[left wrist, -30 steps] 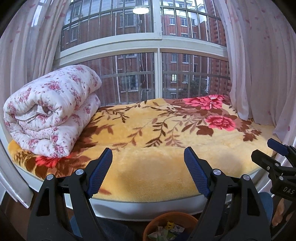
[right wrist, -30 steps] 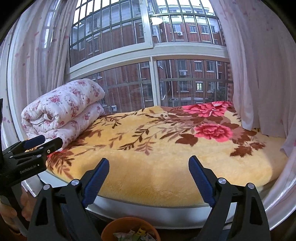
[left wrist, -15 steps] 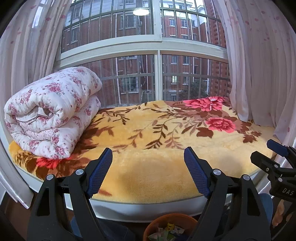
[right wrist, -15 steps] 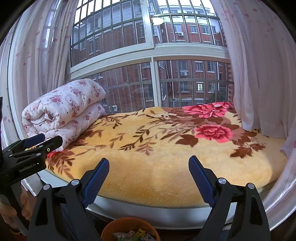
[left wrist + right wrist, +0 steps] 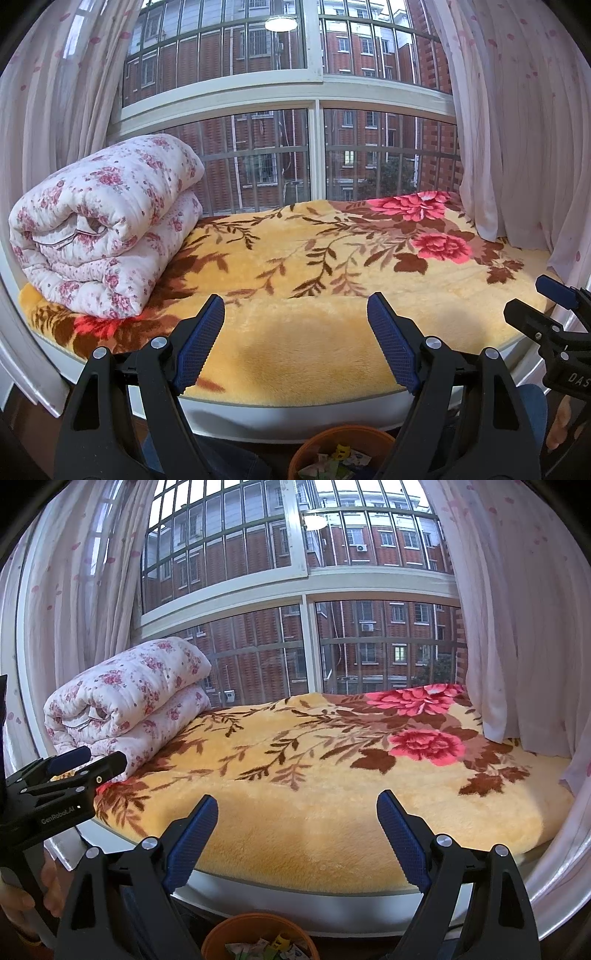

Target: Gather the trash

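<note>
Bay window, barred, brick flats beyond; sheer pink curtains (image 5: 517, 129) either side. Window seat under a yellow floral blanket (image 5: 314, 325), no litter visible on it. Rolled quilt (image 5: 107, 225), white with pink flowers, at the seat's left end.

Bin (image 5: 258, 938): orange, on the floor below the seat edge, holding the trash (image 5: 269, 948) (wrappers, a yellow scrap; the rest cut off by the frame).

My left hand-held gripper (image 5: 295, 345): jaws spread wide, nothing between them, held above the bin. My right hand-held gripper (image 5: 297, 840): likewise wide and empty, just beside the left.

Step, as I judge it: between pickups, or near done, since the only trash in sight lies in the bin. Next move calls for scanning elsewhere for strays.
</note>
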`<state>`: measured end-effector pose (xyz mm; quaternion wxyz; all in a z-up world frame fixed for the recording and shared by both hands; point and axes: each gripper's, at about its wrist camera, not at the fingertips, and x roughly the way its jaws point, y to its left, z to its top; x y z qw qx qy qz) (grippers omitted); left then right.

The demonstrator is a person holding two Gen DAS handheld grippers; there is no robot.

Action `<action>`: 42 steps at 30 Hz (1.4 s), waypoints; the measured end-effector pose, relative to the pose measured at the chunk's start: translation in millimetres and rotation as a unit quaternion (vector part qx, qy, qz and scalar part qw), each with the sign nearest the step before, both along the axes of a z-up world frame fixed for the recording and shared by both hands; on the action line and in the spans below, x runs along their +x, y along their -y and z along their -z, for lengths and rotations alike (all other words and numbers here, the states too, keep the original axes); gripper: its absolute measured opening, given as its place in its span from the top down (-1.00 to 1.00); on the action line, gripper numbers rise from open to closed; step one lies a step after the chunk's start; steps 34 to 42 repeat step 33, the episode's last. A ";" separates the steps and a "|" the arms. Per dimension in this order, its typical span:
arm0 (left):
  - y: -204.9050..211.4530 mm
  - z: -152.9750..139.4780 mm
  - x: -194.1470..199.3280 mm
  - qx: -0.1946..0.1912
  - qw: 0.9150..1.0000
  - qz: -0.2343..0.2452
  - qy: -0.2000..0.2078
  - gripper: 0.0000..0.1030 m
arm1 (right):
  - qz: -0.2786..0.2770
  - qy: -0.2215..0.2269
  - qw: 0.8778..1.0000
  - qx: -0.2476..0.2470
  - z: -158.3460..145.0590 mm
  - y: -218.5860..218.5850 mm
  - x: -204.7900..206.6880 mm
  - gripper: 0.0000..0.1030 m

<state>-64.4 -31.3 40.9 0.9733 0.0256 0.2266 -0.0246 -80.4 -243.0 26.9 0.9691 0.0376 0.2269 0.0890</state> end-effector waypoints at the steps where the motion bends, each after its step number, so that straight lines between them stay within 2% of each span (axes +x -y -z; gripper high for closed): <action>1: -0.4 -0.5 0.4 0.000 1.000 0.000 0.000 -0.51 | 0.000 0.000 1.000 0.000 0.2 0.2 0.3 -0.68; 29: -4.8 1.0 1.4 -0.002 1.000 -0.005 0.000 -0.51 | 0.001 -0.003 1.000 0.000 4.8 1.4 0.1 -0.68; 30: -4.8 1.4 1.6 -0.002 1.000 -0.004 0.000 -0.52 | 0.001 -0.003 1.000 0.000 5.4 1.9 -0.2 -0.68; 31: -5.1 1.7 1.9 -0.002 1.000 -0.004 -0.001 -0.67 | 0.001 -0.003 1.000 0.000 5.4 1.9 -0.1 -0.68; 32: -5.4 1.9 1.6 -0.002 1.000 -0.005 0.001 -0.72 | 0.002 -0.003 1.000 0.000 5.5 2.0 -0.4 -0.68; 42: -5.9 1.8 0.9 -0.003 1.000 -0.005 0.004 -0.73 | 0.002 -0.003 1.000 0.000 5.7 2.5 -0.6 -0.68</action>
